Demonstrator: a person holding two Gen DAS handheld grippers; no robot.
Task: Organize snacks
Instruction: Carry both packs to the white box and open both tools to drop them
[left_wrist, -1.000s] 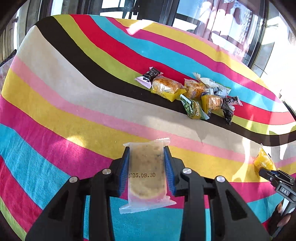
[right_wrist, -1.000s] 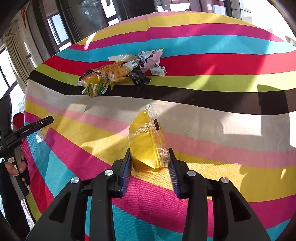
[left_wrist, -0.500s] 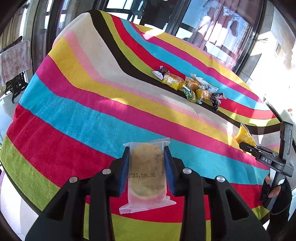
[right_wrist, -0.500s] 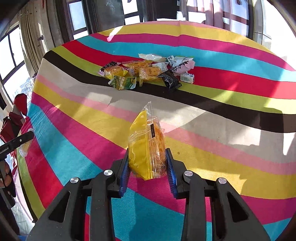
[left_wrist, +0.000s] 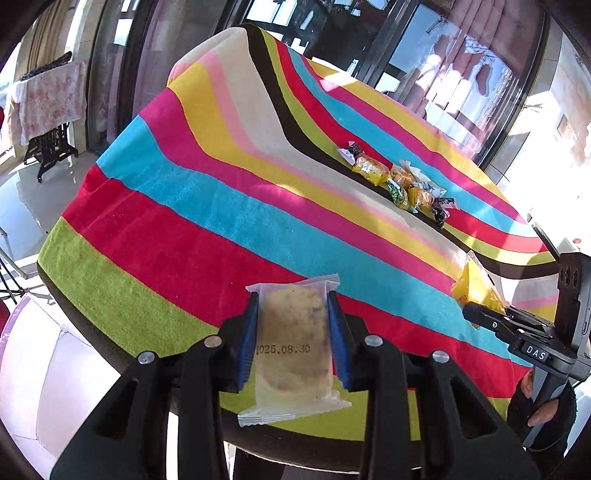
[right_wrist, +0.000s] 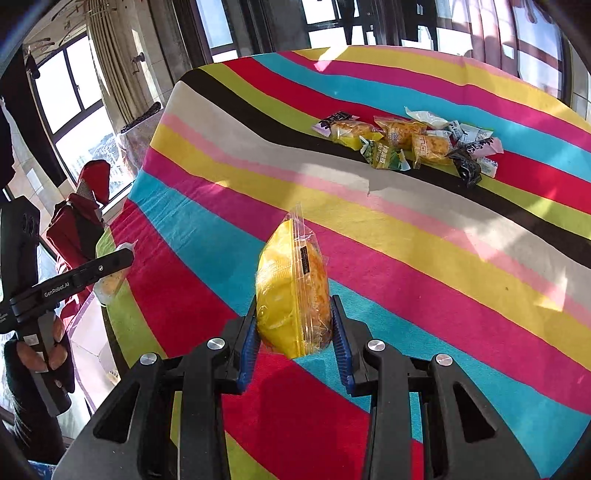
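Striped bench (left_wrist: 207, 206) under sunlit windows. Left hand-held gripper (left_wrist: 293, 334) clamped on clear-wrapped biscuit (left_wrist: 291, 339), long axis along fingers, date stamp crosswise. Right hand-held gripper (right_wrist: 293, 325) clamped on yellow pastry pack (right_wrist: 291, 291), standing on edge, long axis pointing away. Snack pile (right_wrist: 410, 144) far side; labels legible in right view only.

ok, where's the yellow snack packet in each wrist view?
Left wrist: yellow snack packet at the right edge, in the right gripper.
Right wrist: bottom centre, clamped between that gripper's fingers.
Shared landmark: snack pile on the black stripe.
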